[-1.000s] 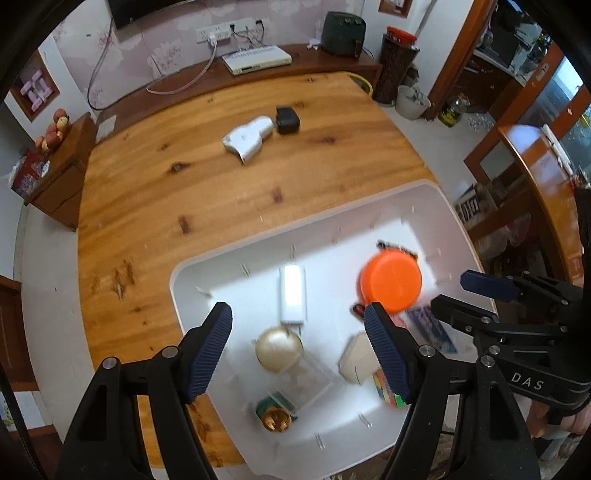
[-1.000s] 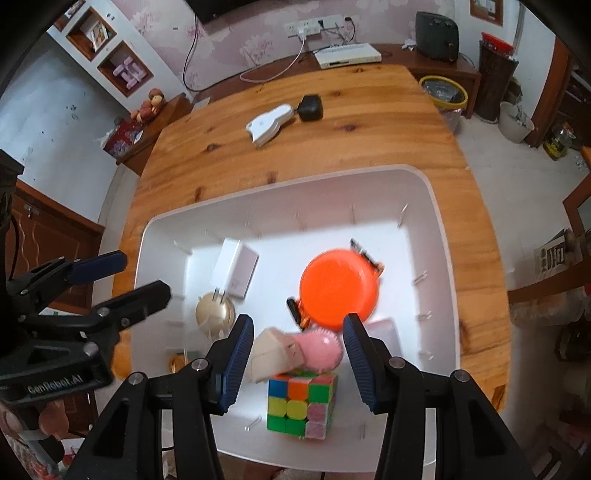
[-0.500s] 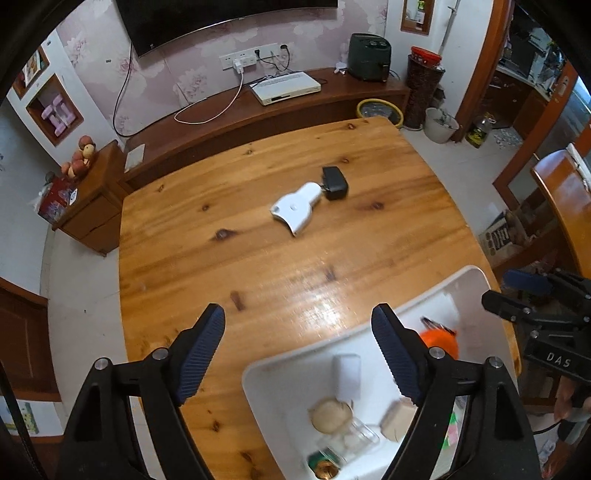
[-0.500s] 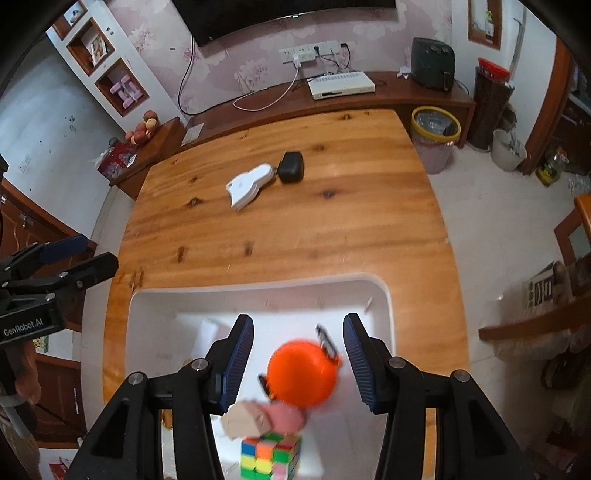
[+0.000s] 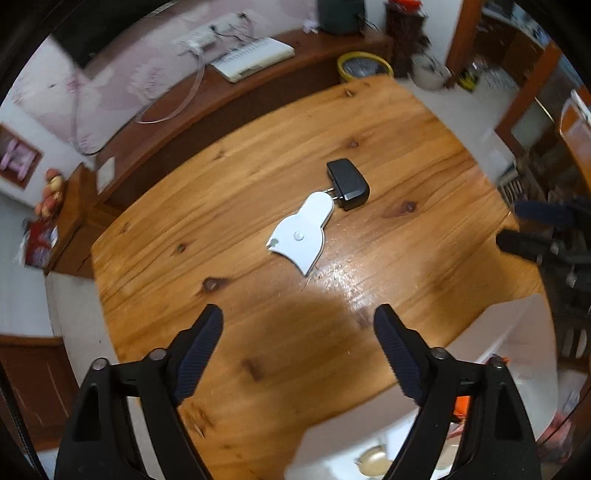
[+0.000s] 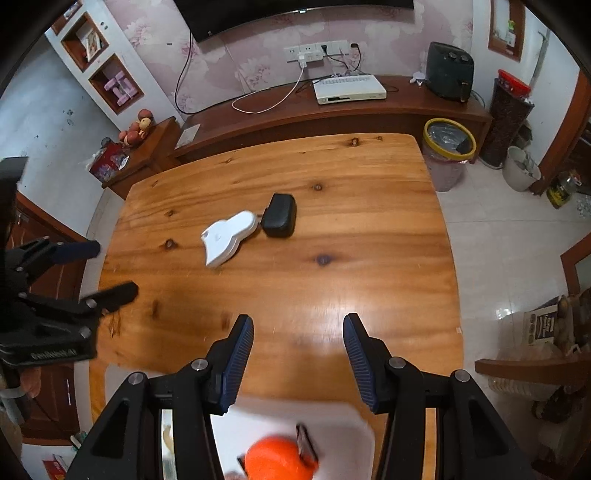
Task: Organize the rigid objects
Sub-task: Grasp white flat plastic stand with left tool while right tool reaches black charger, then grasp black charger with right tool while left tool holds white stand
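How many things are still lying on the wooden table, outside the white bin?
2. A white scraper-shaped piece lies mid-table, and a black plug adapter sits right beside its narrow end, prongs toward it. More could be hidden below the grippers, out of view.

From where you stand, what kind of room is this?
Most likely a home living room: a wall-mounted TV hangs over a low wooden cabinet with a set-top box, and a big wooden table fills the middle.
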The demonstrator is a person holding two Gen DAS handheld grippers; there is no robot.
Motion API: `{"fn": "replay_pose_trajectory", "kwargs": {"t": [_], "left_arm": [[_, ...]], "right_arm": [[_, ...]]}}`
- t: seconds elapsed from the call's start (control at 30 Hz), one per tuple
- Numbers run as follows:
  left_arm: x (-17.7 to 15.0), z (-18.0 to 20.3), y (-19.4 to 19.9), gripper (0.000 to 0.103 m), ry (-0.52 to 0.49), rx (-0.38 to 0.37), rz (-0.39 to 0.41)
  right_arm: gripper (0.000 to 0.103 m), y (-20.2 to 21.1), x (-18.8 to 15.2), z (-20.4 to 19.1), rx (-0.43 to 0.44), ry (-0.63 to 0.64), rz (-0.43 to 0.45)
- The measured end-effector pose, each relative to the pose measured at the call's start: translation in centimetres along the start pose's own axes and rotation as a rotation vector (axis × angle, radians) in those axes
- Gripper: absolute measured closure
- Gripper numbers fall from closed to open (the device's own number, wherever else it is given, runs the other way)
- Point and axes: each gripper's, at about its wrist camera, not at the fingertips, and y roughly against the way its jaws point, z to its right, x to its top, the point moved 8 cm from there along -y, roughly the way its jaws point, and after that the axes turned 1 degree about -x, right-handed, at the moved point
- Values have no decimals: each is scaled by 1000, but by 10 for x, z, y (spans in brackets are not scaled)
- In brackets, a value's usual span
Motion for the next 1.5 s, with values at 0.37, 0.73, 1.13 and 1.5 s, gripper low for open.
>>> {"fn": "replay_pose_trajectory", "kwargs": {"t": [0.37, 0.73, 1.13, 1.5], "left_arm": [[30, 6, -69, 7, -236, 14, -56], [40, 8, -108, 7, -298, 13, -97], [45, 15, -110, 45, -195, -128, -103], [21, 6, -102, 46, -25, -85, -108]], "right_arm": [[52, -57, 43, 11, 63, -71, -63], [52, -94, 55, 17, 85, -114, -117], [52, -124, 58, 14, 95, -135, -166], [52, -135, 74, 4, 107, -112, -156]]}}
